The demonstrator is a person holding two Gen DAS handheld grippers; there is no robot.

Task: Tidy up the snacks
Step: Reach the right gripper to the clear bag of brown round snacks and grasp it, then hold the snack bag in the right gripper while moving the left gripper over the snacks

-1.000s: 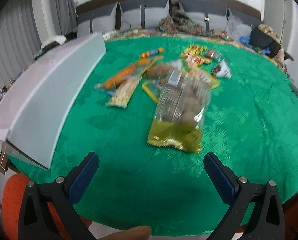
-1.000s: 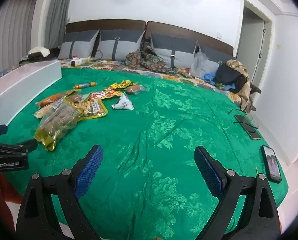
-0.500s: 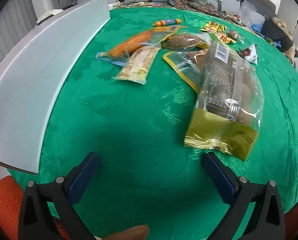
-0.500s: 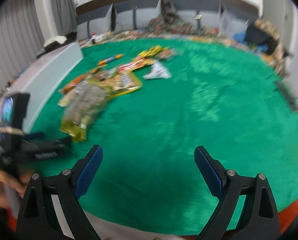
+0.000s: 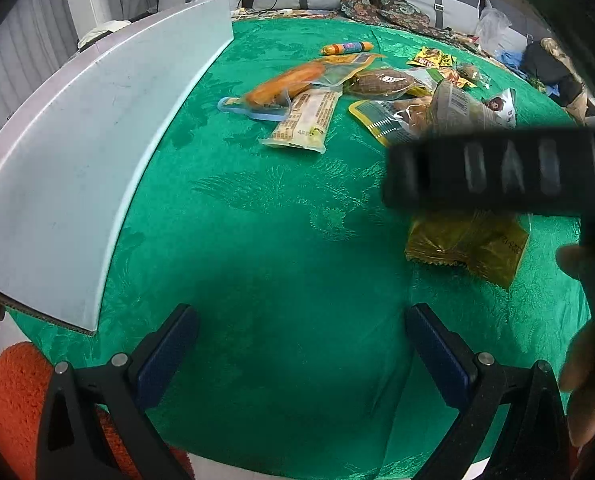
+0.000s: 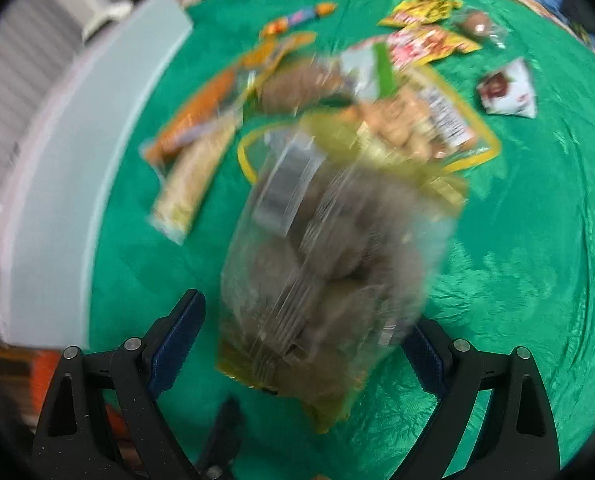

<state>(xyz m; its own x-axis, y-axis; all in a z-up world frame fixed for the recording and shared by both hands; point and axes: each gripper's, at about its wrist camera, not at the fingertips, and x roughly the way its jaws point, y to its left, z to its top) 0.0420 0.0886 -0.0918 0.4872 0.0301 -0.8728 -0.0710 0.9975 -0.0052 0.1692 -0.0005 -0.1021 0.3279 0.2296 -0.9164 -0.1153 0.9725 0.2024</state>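
Right now my left claw (image 5: 297, 348) hangs spread wide over a bare patch of the green bedspread (image 5: 281, 240), nothing between its blue pads. To its left a long grey box (image 5: 97, 128) lies along the edge of the bed, and an orange fuzzy thing (image 5: 15, 392) shows at the lower left corner.

My right claw (image 6: 305, 344) is spread wide too, low over the clear bag of brown round snacks (image 6: 329, 264) with gold-yellow ends. The bag's near end lies between the two pads, but the picture is smeared and I cannot tell whether either pad touches it. In the left view the dark body of the right tool (image 5: 493, 172) crosses over that bag, so only the gold end (image 5: 469, 244) shows below it, and my right hand (image 5: 585, 380) is a blur at the edge.

Beyond the bag the other snacks lie in a loose cluster on the bedspread: an orange pack (image 5: 285, 82) partly over a pale bar (image 5: 305, 118), a brown sausage-shaped pack (image 5: 381, 82), a yellow-rimmed pouch (image 6: 429, 128), a small multicoloured stick (image 5: 347, 48) farther back, yellow packets (image 6: 423, 10), and a white triangular packet (image 6: 509, 90) off to the right by itself.
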